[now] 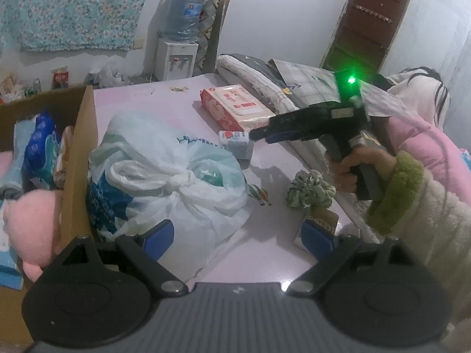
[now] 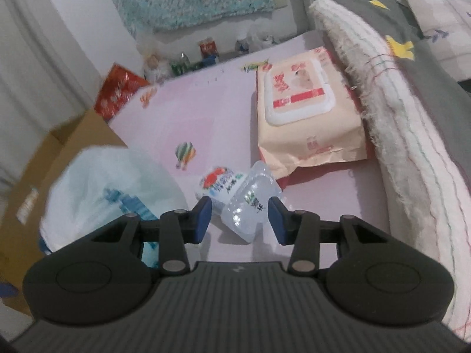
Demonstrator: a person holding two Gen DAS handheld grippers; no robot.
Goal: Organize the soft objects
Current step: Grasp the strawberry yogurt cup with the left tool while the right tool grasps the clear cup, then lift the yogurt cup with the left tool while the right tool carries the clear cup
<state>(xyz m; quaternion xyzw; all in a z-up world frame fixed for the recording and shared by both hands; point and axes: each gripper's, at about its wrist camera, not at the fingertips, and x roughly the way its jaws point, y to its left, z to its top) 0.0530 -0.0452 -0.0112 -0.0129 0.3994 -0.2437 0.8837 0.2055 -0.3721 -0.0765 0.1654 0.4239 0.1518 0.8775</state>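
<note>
A pink table (image 2: 223, 108) fills the middle of both frames. At lower centre of the right view, the right gripper (image 2: 240, 220) stands half open around a small tissue pack (image 2: 235, 197), pads not clearly pressing. The left gripper (image 1: 238, 236) gapes wide and empty beside a tied plastic bag (image 1: 164, 176), lower centre.

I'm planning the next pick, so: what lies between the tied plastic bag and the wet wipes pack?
In the left wrist view, a small tissue packet lies between the plastic bag and the wet wipes pack, with the right gripper at it.
</note>
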